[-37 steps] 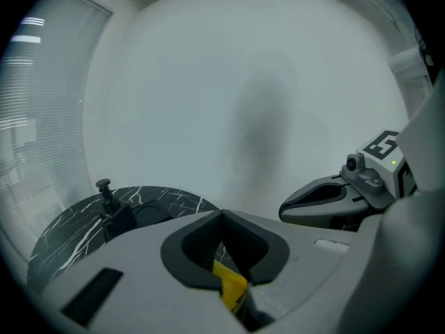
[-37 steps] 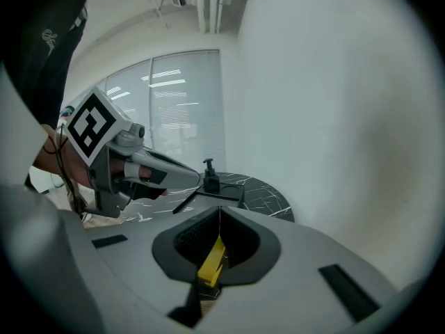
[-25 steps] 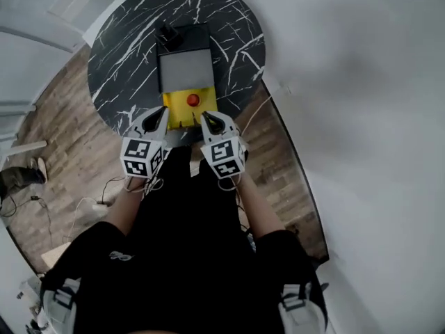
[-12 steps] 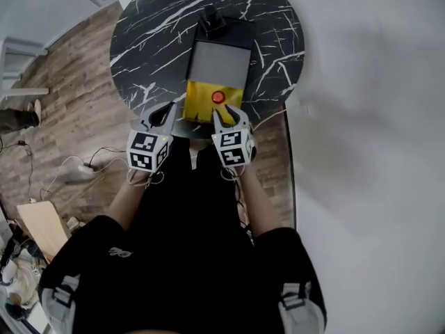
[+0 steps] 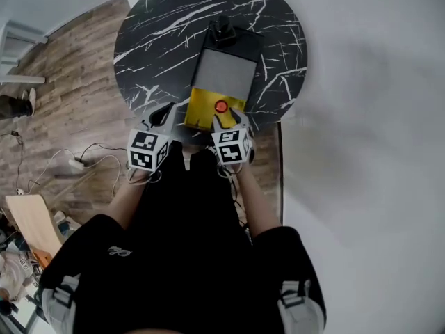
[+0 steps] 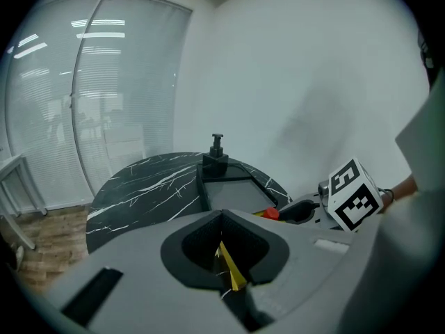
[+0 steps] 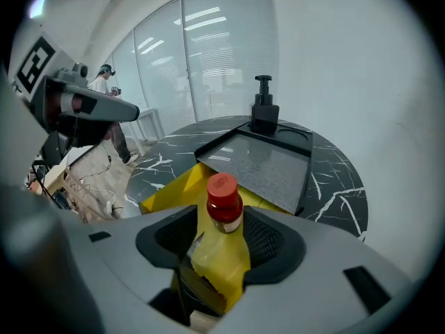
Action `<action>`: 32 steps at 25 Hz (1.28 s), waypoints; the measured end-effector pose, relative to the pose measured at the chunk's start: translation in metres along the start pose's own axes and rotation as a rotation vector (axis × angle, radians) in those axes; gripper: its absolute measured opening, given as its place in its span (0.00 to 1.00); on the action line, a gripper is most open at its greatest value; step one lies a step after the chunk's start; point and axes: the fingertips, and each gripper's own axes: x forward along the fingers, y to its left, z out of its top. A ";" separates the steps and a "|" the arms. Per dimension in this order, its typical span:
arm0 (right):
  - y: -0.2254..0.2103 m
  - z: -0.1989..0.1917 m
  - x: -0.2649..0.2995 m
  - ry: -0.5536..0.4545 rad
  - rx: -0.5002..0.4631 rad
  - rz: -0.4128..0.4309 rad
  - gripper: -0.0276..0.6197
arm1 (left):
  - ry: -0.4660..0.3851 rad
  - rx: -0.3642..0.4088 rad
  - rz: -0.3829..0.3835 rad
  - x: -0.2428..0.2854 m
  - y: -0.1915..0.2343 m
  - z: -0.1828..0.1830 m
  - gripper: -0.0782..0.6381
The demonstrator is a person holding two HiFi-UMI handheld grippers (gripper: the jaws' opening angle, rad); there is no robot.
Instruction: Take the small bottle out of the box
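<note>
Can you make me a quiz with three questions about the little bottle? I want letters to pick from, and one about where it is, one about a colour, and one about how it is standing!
1. Where is the small bottle?
A. On the grey tray
B. In the yellow box
C. On the floor

2. What colour is the bottle's cap?
A. Red
B. Blue
C. Green

3. How is the bottle right now?
A. Lying on its side
B. Open, with no cap
C. Standing up with its cap on

Answers:
1. B, because the head view shows its cap inside the box at the near edge of the round table.
2. A, because both the right tool's view and the head view show a red cap.
3. C, because the cap sits on top and points upward.
</note>
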 end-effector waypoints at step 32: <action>0.000 0.012 0.045 0.100 0.010 -0.076 0.37 | 0.015 -0.033 0.021 -0.029 0.052 -0.014 0.11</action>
